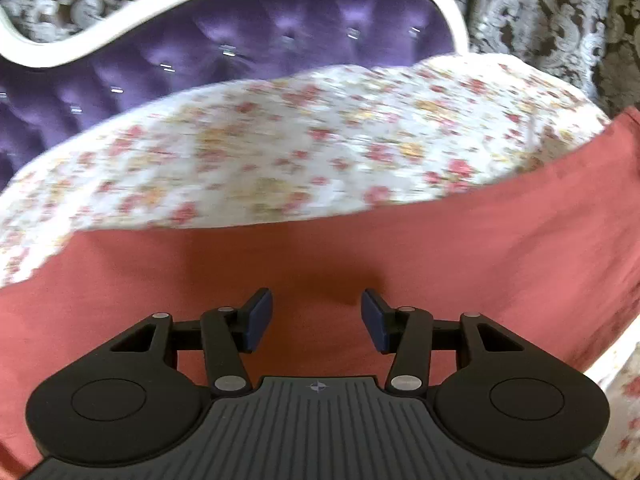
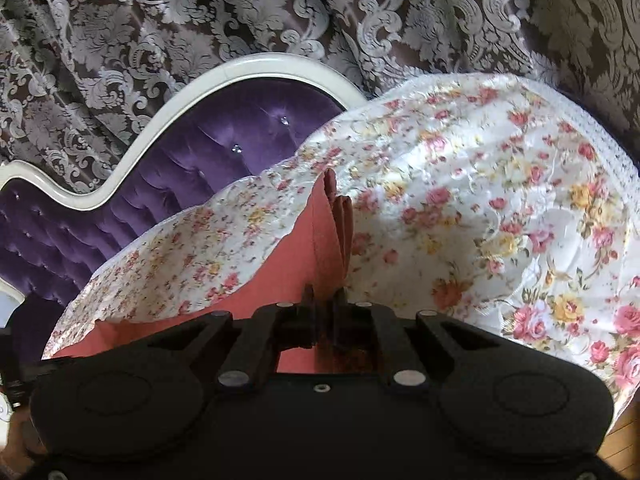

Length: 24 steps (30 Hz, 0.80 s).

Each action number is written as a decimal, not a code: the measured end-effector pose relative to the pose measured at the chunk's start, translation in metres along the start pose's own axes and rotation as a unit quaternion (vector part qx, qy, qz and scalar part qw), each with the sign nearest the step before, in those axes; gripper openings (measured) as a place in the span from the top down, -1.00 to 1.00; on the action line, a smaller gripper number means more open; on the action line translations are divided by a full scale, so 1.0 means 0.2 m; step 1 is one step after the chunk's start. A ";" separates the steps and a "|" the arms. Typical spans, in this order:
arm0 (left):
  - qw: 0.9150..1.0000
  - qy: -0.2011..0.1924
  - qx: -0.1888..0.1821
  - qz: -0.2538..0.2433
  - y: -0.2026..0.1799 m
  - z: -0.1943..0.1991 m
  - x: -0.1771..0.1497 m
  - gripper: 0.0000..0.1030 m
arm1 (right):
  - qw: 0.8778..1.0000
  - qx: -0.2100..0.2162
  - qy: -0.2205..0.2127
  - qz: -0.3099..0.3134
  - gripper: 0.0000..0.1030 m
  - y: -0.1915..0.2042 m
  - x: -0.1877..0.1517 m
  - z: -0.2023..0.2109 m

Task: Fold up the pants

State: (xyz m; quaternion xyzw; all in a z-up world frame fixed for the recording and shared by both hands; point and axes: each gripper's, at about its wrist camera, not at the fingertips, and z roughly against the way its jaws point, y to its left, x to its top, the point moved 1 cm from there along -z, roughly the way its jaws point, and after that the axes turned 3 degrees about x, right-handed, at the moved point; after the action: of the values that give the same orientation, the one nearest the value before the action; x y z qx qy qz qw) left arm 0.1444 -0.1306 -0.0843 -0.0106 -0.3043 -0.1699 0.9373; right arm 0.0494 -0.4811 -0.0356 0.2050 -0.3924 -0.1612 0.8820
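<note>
The pants (image 1: 400,248) are a plain salmon-pink cloth, matte and without pattern. In the left wrist view they spread smooth and nearly flat across the lower half of the frame, lying on a bed with a floral bedspread (image 1: 280,148); their far edge runs as a long line against the white, rose-printed cover. In the right wrist view the pants (image 2: 280,280) appear as a narrower pink area, and one part rises into a bunched, upright ridge of several stacked folds, darker in its creases.

The left hand-held gripper (image 1: 317,318) hovers over the flat pink cloth with its jaws spread wide; the blue pads (image 1: 260,316) face each other with only cloth showing below the gap, and nothing is between them. Whether the tips touch the fabric cannot be told.

The right hand-held gripper (image 2: 325,300) has its jaws drawn close together on the base of the gathered ridge, so that the folded pants stand up from between the fingers.

The bedspread (image 2: 480,208) is glossy, with pink and yellow roses and a lace-like border at its far edge. Behind the bed stands a tufted purple headboard (image 2: 192,176) in a curved white frame. Behind that hangs a brown damask curtain (image 2: 240,12) with silver leaf scrolls.
</note>
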 end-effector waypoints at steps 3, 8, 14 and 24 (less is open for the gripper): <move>1.000 0.010 0.013 -0.012 -0.09 -0.09 0.01 0.07 | 1.000 0.002 0.002 -0.006 0.73 0.02 0.01 0.00; 0.998 -0.010 0.043 -0.033 -0.22 -0.07 -0.03 0.12 | 1.000 -0.005 0.007 -0.016 0.73 0.02 0.00 -0.02; 0.999 -0.007 0.025 -0.032 -0.30 0.00 -0.12 0.11 | 1.000 -0.008 0.008 -0.019 0.73 0.02 0.00 -0.02; 1.000 0.018 0.011 -0.003 -0.27 0.06 -0.18 0.09 | 1.000 -0.015 0.007 -0.017 0.73 0.09 0.00 0.00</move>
State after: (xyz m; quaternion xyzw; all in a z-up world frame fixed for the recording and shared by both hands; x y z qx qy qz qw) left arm 0.0930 -0.1684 -0.1007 0.0035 -0.2894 -0.1699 0.9420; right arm 0.0510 -0.4645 -0.0264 0.1995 -0.3799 -0.1805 0.8850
